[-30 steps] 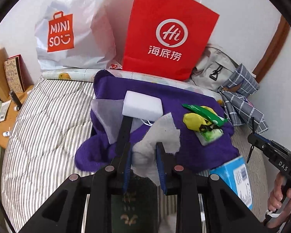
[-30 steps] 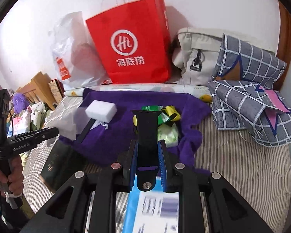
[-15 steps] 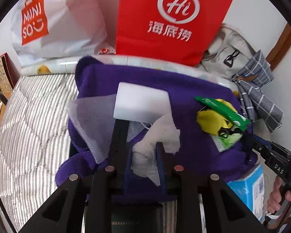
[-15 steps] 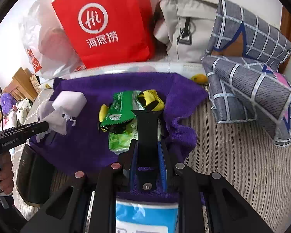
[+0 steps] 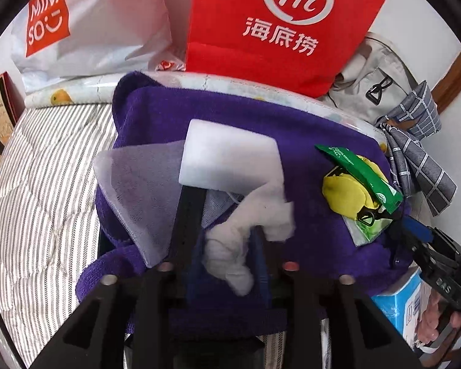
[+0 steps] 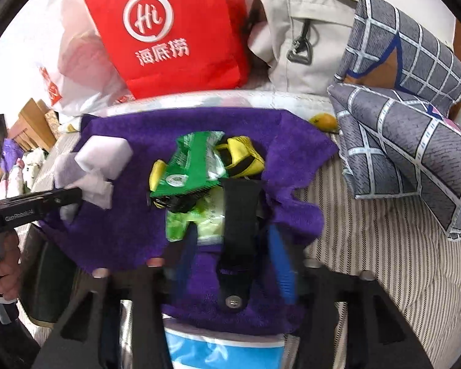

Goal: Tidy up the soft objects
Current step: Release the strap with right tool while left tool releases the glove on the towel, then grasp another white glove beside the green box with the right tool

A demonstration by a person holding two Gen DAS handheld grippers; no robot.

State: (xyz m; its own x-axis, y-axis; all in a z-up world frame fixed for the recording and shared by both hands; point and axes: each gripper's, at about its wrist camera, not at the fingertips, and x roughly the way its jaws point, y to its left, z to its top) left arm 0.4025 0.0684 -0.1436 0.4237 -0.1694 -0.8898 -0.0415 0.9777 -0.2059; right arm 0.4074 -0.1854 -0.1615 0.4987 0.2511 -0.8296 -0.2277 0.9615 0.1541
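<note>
Left gripper (image 5: 227,256) jaws, just opening, stand apart around crumpled white tissue (image 5: 249,230) on purple towel (image 5: 307,160). Right gripper (image 6: 233,252) jaws, likewise parting, flank black strap (image 6: 238,224). Red paper bag (image 5: 279,27) stands at 12 o'clock, contents unseen.

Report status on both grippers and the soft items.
Left gripper just opening, crumpled white tissue between pads. Right gripper just opening, black strap released on purple towel. Nothing blocking.
</note>
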